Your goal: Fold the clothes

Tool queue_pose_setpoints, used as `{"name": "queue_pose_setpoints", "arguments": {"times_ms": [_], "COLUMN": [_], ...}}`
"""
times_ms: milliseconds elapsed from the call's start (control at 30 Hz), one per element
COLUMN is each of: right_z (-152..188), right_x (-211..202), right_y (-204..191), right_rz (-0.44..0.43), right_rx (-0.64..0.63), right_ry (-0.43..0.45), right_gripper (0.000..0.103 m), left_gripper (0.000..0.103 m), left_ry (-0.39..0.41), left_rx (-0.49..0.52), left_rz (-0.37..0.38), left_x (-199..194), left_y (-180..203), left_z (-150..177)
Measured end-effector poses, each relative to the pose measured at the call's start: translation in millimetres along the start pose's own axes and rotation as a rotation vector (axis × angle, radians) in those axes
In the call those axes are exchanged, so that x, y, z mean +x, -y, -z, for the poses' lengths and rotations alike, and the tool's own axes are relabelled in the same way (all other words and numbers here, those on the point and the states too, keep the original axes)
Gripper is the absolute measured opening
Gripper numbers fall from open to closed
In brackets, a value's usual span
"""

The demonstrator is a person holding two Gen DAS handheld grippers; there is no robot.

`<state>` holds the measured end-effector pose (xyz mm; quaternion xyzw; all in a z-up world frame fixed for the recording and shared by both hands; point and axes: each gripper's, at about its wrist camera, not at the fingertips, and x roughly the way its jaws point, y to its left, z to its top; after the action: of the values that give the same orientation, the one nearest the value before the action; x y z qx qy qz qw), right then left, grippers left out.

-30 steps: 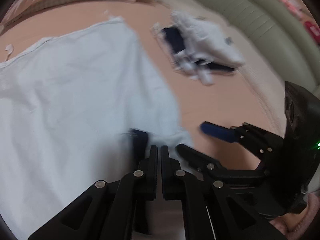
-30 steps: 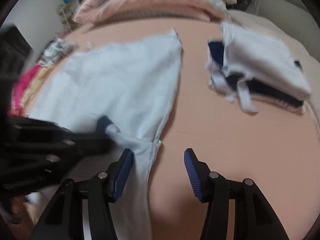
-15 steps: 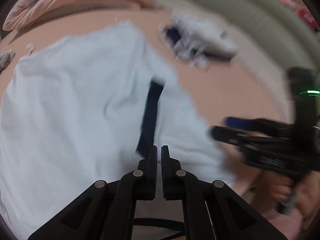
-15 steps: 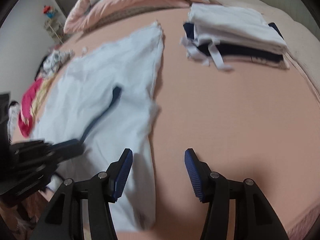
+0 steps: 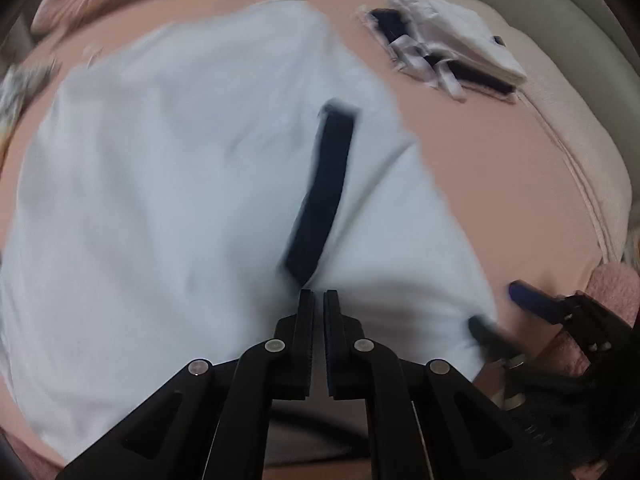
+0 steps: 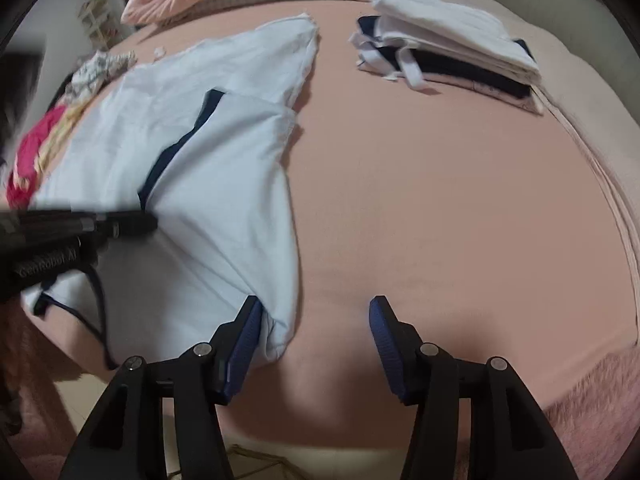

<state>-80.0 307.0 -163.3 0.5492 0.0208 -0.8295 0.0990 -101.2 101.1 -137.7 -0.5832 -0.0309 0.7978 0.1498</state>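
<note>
Pink bed sheet (image 6: pixel 440 200) fills both views. Pale blue shirt (image 6: pixel 224 184) with a dark navy stripe (image 5: pixel 320 196) lies spread across the left half of the right wrist view, one side folded inward. Folded stack of white and navy clothes (image 6: pixel 452 48) sits upper right. Left gripper (image 5: pixel 319 296): jaws together at the shirt's near edge, apparently pinching fabric, though blur obscures this. Right gripper (image 6: pixel 316 312): jaws apart, empty, at bottom centre.

Our left gripper (image 5: pixel 319 298): jaws shut together, pointing steeply down toward twelve o'clock. Our right gripper (image 6: pixel 316 312): jaws parted about halfway, pointing steeply down, empty between.
</note>
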Motion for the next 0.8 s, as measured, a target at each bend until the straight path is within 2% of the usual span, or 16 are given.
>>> {"name": "queue_pose_setpoints", "arguments": {"times_ms": [100,167,233,333,367,400,433,500,600,667,700,800], "right_z": [8.1,2.1,-7.2,-17.5,-14.2,-4.5,5.1,16.3,21.8,23.8,23.5,19.1], "right_x": [-14.4,-18.6,-21.1,-19.5,-8.5,4.8,17.6,6.2,-4.9,-14.1,-19.0,-30.3], "right_y": [12.5,6.3,-21.5,-71.9,-89.1,-99.8,-110.3,-115.7,-98.6,-86.2,-81.9,-83.7], "right_rz": [-0.056,-0.101,-0.121,-0.158,-0.168,-0.136,-0.104,-0.064,-0.089,-0.121,-0.136,-0.123], "right_rx": [0.083,0.074,0.006,-0.129,-0.178,-0.228,-0.278,-0.358,-0.295,-0.234,-0.208,-0.199], "right_ry": [0.005,0.040,0.077,0.091,0.038,-0.014,-0.064,-0.004,-0.030,-0.003,0.011,0.087], "right_gripper": [0.055,0.055,0.055,0.055,0.055,0.056,0.056,0.056,0.056,0.056,0.056,0.056], "left_gripper": [0.004,0.004,0.004,0.004,0.004,0.004,0.004,0.004,0.004,0.004,0.004,0.004], "left_ry": [0.017,0.054,0.091,0.099,0.055,-0.004,-0.022,-0.032,-0.062,-0.078,-0.072,0.020], "left_rx": [-0.079,-0.131,-0.185,-0.311,-0.318,-0.311,-0.276,-0.229,-0.260,-0.253,-0.237,-0.176], "left_rz": [0.016,-0.013,-0.063,-0.047,-0.037,-0.026,-0.030,-0.043,-0.001,0.046,0.072,0.113], "left_x": [-23.6,-34.6,-41.0,-45.7,-38.4,-27.9,-23.4,-27.2,-33.8,-40.8,-45.8,-55.5], "left_y": [-33.4,-56.5,-77.6,-110.4,-114.1,-115.2,-112.2,-105.7,-110.7,-111.6,-110.1,-103.0], "left_z": [21.2,36.7,49.7,59.4,61.8,64.0,67.0,73.6,81.6,83.5,83.2,73.8]}}
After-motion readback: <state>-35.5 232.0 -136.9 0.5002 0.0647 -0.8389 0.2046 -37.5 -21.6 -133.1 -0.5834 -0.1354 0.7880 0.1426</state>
